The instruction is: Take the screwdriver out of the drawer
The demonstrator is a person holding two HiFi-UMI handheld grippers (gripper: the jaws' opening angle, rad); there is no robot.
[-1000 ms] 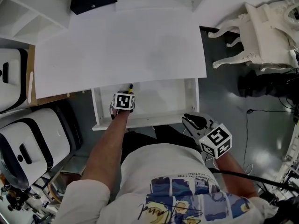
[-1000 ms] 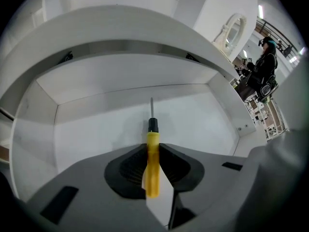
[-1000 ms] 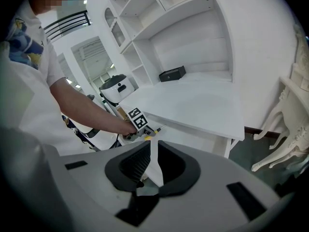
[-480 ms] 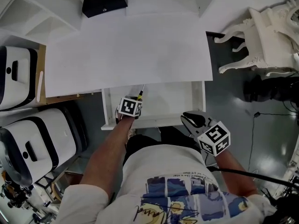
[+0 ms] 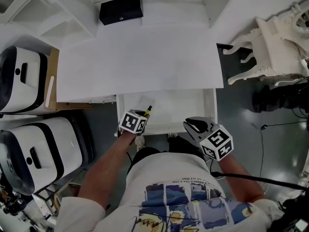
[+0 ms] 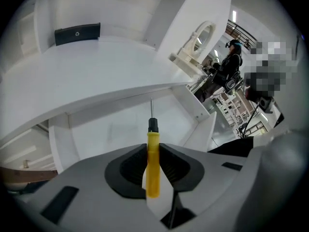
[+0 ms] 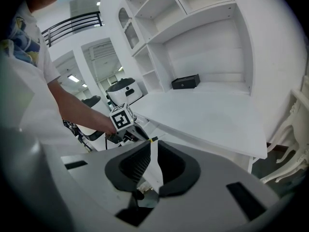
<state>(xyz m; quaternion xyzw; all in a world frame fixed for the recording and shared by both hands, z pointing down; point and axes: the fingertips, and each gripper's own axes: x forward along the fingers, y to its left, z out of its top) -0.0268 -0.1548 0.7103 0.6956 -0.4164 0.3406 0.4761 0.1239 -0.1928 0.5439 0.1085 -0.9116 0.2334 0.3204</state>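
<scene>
The screwdriver (image 6: 153,161) has a yellow handle and a thin metal shaft that points forward. My left gripper (image 6: 153,146) is shut on the handle and holds it above the open white drawer (image 6: 111,129). In the head view the left gripper (image 5: 144,114) hangs over the drawer's front left part, and the screwdriver (image 5: 147,109) sticks out toward the desk. The drawer (image 5: 183,105) looks bare inside. My right gripper (image 5: 194,123) is at the drawer's front right corner, shut and holding nothing. In the right gripper view the right gripper (image 7: 152,144) points at the left one's marker cube (image 7: 121,117).
The white desk top (image 5: 140,62) overhangs the drawer's back. A black box (image 5: 120,8) stands on the shelf behind. A white ornate chair (image 5: 270,42) is at the right, and white-and-black machines (image 5: 34,144) are at the left. A person (image 6: 231,62) stands far off.
My left gripper has drawn back from inside the drawer toward its front edge, with the screwdriver still in it. The right gripper has stayed by the drawer's front right corner.
</scene>
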